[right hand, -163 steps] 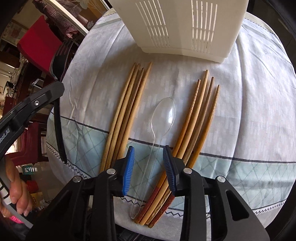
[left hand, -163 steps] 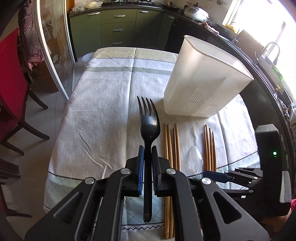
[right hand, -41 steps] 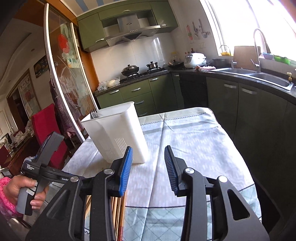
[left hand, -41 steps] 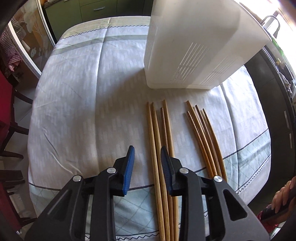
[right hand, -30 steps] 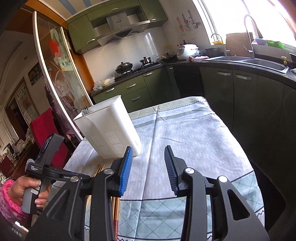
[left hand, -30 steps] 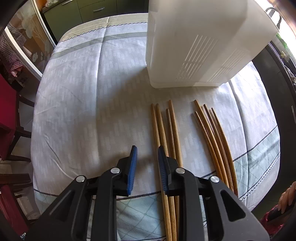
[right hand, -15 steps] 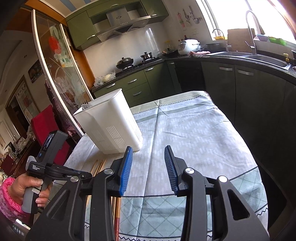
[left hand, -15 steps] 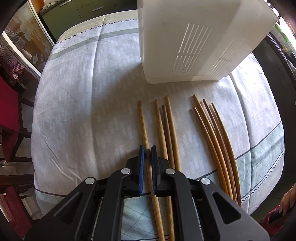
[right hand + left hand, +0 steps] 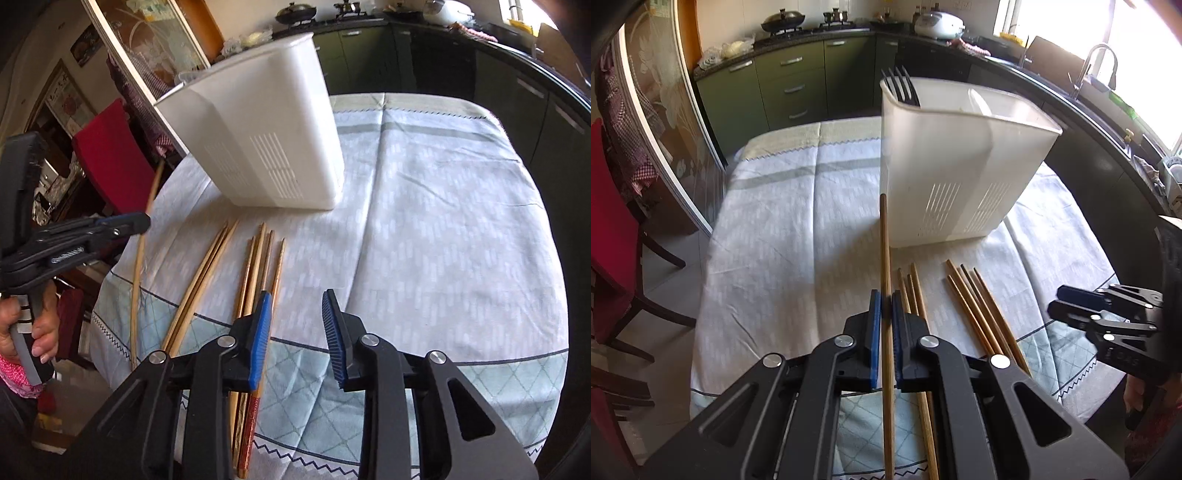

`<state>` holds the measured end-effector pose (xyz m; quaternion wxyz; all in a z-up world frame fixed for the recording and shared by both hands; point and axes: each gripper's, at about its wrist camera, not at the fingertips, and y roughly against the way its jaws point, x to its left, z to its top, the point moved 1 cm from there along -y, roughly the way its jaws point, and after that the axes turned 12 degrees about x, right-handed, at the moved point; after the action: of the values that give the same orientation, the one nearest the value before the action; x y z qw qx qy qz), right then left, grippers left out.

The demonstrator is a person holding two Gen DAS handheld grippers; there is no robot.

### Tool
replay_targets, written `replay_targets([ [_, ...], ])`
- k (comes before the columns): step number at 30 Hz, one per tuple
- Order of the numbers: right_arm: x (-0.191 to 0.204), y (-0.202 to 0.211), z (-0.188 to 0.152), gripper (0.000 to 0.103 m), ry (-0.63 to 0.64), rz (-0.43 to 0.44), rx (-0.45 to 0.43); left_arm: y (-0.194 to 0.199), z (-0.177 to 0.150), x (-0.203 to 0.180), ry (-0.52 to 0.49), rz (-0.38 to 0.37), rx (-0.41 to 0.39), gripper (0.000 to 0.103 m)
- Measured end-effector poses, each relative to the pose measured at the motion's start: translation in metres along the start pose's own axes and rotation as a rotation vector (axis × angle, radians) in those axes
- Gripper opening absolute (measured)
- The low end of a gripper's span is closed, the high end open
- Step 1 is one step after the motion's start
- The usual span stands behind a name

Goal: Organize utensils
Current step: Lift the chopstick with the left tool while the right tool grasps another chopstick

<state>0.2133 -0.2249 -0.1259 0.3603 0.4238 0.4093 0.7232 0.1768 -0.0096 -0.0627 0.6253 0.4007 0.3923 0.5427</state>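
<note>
Between our left gripper [image 9: 885,325] pads sits one wooden chopstick [image 9: 885,258], pinched tight near mid-length and lifted clear of the surface [image 9: 783,229], tip aimed toward the white holder [image 9: 960,162]. We judge it light, stiff and smooth, so it may pivot in a narrow pinch; holding near the middle seems best. Our right gripper [image 9: 295,332] is empty, jaws closing with nothing between them, hovering just right of the right chopstick bundle [image 9: 258,280]. A left chopstick bundle [image 9: 201,280] lies beside that one, both short of the holder's base. A black fork [image 9: 903,88] already stands in the holder, at its far left corner. We need the tip to clear the tall rim; open cloth lies left and right, surface edge close below the handle ends, red chair [image 9: 609,221] off to the left.
</note>
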Motion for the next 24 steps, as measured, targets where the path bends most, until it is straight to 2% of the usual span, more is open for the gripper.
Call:
replay_targets([
  [4,0.010,-0.023,0.016,0.021,0.026,0.003,0.095,0.029,-0.016,0.008,-0.002,0.001,-0.096,0.006],
  [6,0.015,-0.031,0.022,0.015,0.037,-0.026,0.127,0.039,-0.025,0.010,-0.001,0.000,-0.128,0.006],
  [11,0.026,-0.049,0.035,0.013,0.056,-0.088,0.193,0.058,-0.041,0.016,-0.007,-0.001,-0.194,0.006],
  [19,0.040,-0.071,0.047,0.011,0.063,-0.177,0.251,0.076,-0.061,0.024,-0.020,-0.017,-0.266,0.006],
  [24,0.052,-0.079,0.048,0.011,0.076,-0.231,0.254,0.082,-0.068,0.028,-0.023,-0.030,-0.288,0.006],
])
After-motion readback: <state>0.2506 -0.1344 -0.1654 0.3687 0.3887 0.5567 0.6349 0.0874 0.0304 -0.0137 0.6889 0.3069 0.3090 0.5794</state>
